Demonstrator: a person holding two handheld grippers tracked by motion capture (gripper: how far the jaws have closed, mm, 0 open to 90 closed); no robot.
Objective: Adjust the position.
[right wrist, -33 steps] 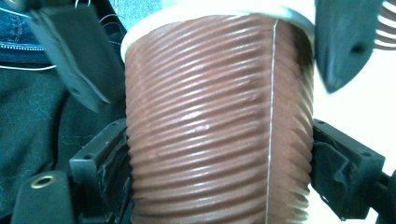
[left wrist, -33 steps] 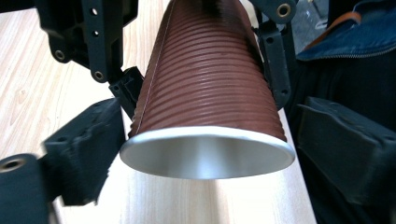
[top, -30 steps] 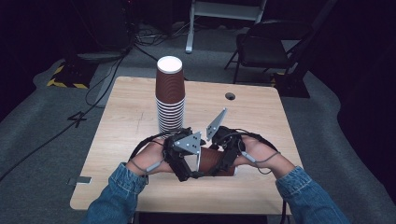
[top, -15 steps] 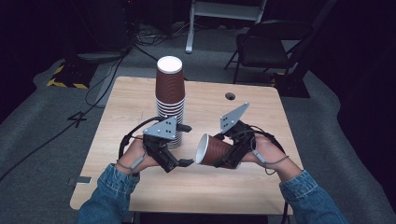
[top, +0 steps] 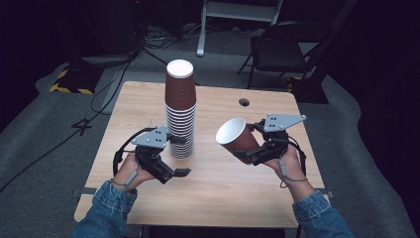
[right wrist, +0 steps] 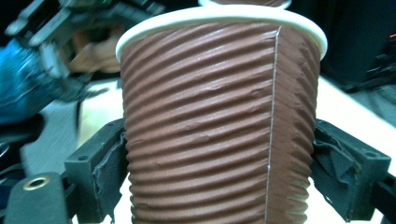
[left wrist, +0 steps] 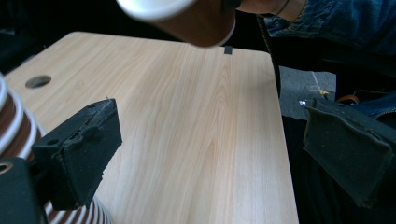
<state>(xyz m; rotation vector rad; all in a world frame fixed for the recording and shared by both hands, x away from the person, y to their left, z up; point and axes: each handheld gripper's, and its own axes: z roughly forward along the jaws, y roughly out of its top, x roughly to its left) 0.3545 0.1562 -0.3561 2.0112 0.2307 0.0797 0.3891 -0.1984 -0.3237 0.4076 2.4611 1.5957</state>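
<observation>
A tall stack of upside-down brown ribbed paper cups stands mid-table; its lower rims show at the left gripper view's edge. My right gripper is shut on a single brown cup, held above the table right of the stack and tilted, with its white mouth turned toward the stack. Its pads press the cup's ribbed wall from both sides, though the jaws have just been easing open. My left gripper hovers front left of the stack, open and empty; its jaws have just been closing a little.
The wooden table has a round cable hole at the back right. A folding chair and floor cables lie beyond the far edge. Bare tabletop lies between the two grippers and along the front.
The two grippers were together at the front centre around the cup. They have parted: the left moved left with nothing in it, the right moved right and slightly up with the cup.
</observation>
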